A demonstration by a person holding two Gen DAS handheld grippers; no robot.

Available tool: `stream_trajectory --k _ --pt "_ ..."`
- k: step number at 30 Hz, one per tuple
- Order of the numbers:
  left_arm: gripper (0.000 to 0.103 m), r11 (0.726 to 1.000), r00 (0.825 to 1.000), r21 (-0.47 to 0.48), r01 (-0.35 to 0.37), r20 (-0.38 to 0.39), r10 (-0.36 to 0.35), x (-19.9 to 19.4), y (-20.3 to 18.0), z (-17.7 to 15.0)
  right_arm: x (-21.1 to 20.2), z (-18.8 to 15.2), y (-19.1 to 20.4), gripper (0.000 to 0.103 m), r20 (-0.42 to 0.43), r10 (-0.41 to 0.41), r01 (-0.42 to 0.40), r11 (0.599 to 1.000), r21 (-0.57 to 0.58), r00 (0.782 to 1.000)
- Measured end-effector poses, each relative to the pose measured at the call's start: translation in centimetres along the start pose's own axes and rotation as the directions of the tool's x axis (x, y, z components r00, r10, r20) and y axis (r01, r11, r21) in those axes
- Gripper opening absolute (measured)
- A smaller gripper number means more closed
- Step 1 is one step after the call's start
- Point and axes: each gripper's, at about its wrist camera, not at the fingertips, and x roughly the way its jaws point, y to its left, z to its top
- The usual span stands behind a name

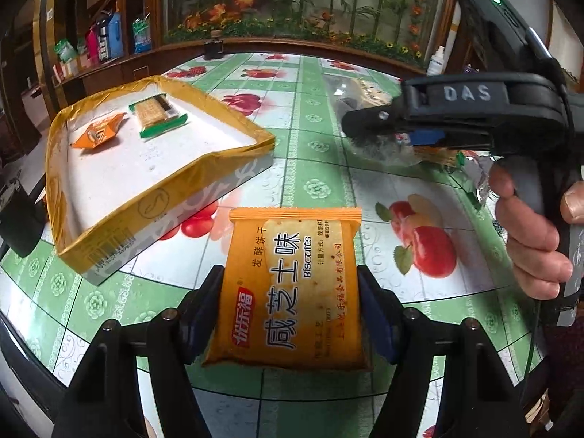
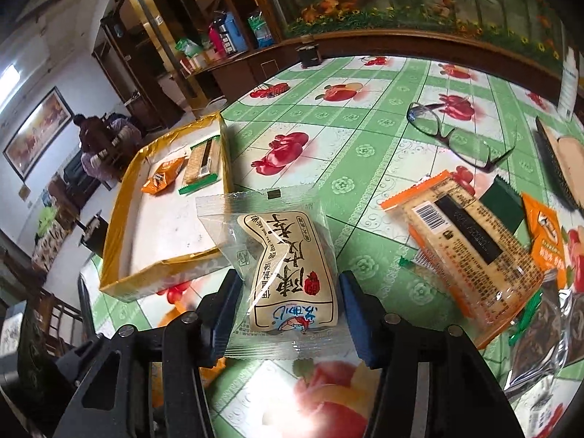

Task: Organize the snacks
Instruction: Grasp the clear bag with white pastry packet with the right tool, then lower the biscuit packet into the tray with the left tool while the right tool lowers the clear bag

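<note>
Left gripper (image 1: pixel 291 292): pads pressed on both side edges of an orange biscuit packet (image 1: pixel 292 284), jaws about mid-width, packet held above the fruit-print tablecloth (image 1: pixel 321 189). Right gripper (image 2: pixel 290 301): clamped at medium width on a clear-wrapped pastry packet (image 2: pixel 281 270), left pad on the wrapper edge, right pad contact less clear. Up-left of both sits the yellow-rimmed tray (image 1: pixel 109 226), on the table, holding a small orange snack bag (image 1: pixel 96 133) and a green-edged cracker pack (image 1: pixel 158 113). On the right wrist view, loose snacks lie right of the claw: orange-edged cracker pack (image 2: pixel 471 244), small orange sachet (image 2: pixel 547 233), dark clear-wrapped snack (image 2: pixel 540 343). Eyeglasses (image 2: pixel 456 135) lie further back.
</note>
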Motion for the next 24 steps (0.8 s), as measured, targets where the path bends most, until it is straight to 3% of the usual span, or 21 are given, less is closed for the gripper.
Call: stream_trajectory --k 14,24 --pt "0.070 0.999 0.997 -0.014 0.041 0.066 -0.040 -3.0 0.6 1.5 -0.3 0.2 0.1 0.059 0.023 0.056 -0.057 0.997 0.061 0.998" --pt "0.070 0.996 0.988 -0.091 -0.024 0.151 0.038 -6.2 4.9 3.6 -0.8 0.5 -0.1 0.059 0.051 0.081 -0.086 0.992 0.090 0.995"
